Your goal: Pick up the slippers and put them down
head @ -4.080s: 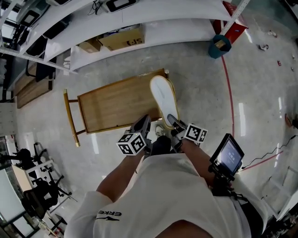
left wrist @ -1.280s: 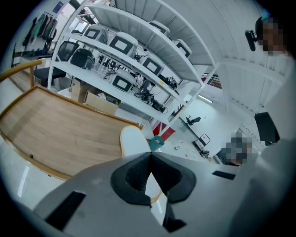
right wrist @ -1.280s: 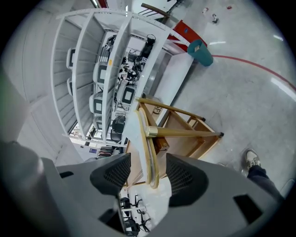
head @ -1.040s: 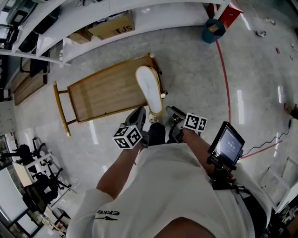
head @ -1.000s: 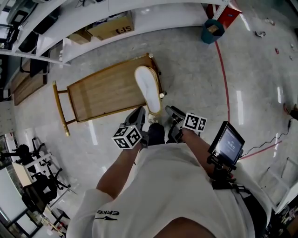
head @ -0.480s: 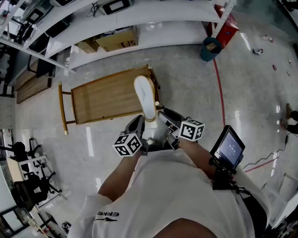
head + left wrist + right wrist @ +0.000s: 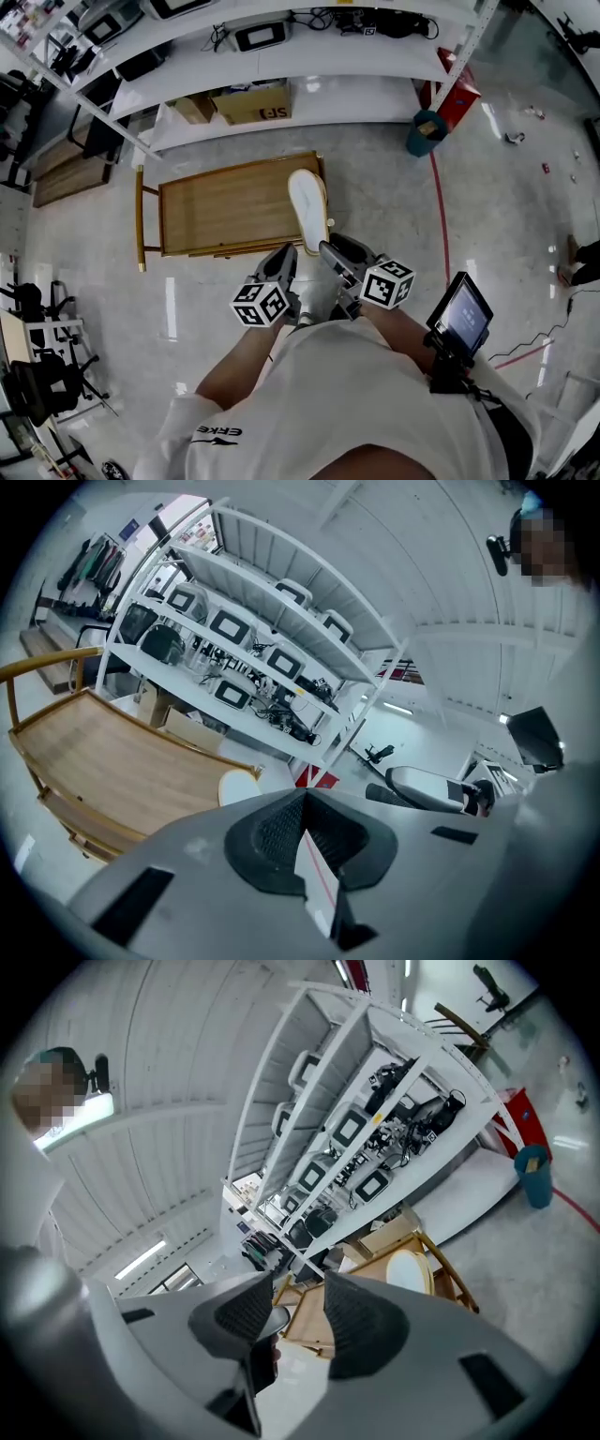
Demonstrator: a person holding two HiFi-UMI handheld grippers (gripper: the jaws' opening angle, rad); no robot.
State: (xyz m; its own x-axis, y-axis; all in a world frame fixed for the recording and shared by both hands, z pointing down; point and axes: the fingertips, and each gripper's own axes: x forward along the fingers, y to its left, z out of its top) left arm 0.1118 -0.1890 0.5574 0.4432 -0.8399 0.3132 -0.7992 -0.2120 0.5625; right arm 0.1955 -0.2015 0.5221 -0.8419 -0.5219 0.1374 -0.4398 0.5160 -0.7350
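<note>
One white slipper (image 7: 307, 208) lies sole up along the right end of the low wooden table (image 7: 216, 206). It also shows as a pale oval in the left gripper view (image 7: 239, 787) and the right gripper view (image 7: 410, 1272). Both grippers hang in front of my chest, short of the slipper's near end and apart from it. My left gripper (image 7: 286, 253) is shut, its pads meeting with nothing in them (image 7: 305, 799). My right gripper (image 7: 328, 251) is open; its jaws have just been closing, with nothing between the pads (image 7: 298, 1288).
White shelving (image 7: 281, 37) with monitors and cables runs behind the table, with a cardboard box (image 7: 251, 103) under it. A teal bin (image 7: 424, 131) stands at the right by a red floor line (image 7: 439, 216). A small screen (image 7: 459, 319) hangs at my right hip.
Both grippers have lifted up from the table end, the right one further and with a roll of the wrist. The slipper stays lying on the table.
</note>
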